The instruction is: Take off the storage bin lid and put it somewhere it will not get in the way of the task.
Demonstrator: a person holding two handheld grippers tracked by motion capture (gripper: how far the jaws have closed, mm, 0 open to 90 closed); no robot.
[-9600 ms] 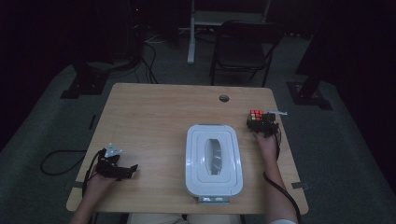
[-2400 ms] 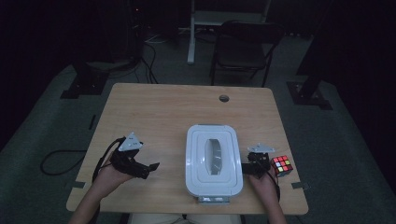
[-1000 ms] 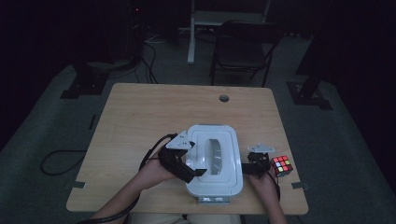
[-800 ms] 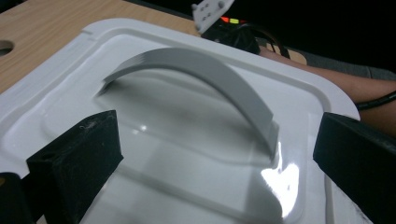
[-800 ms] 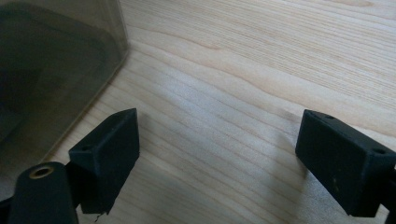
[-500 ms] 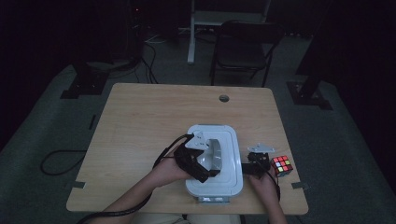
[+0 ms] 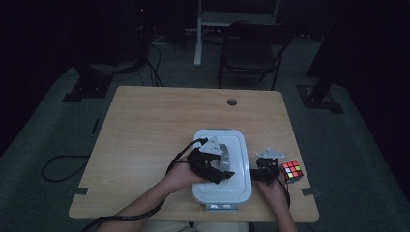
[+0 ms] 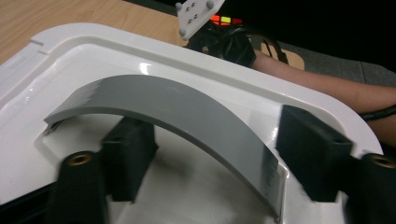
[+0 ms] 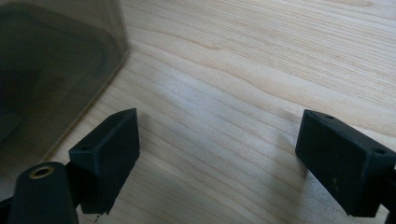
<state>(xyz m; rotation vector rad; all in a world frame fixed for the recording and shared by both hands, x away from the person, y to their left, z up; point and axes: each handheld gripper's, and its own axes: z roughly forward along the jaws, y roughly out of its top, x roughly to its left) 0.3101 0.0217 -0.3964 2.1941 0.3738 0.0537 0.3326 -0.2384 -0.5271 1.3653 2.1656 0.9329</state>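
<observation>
White box sits near the front edge of the tabletop, right of centre, lid on. Grey arched handle spans the recess in the middle of the lid.

Left claw over the lid, hand reaching in from the front left. In the left gripper view the jaws straddle the handle, one pad on each side of the arch. Jaws have just been closing, handle between them. Gaps still show between pads and handle; not clamped.

Right claw low at the tabletop, just beside the box's right wall, hand behind it. In the right gripper view its jaws stand wide apart over bare wood, nothing between them; the box's smoky side wall lies at upper left, close to one pad.

Colour cube on the tabletop just right of the right claw, near the right edge, apart from the box. Red and yellow-green faces catch the light.

Round cable hole toward the far edge. Chair on the floor beyond the tabletop. Room dark around.
</observation>
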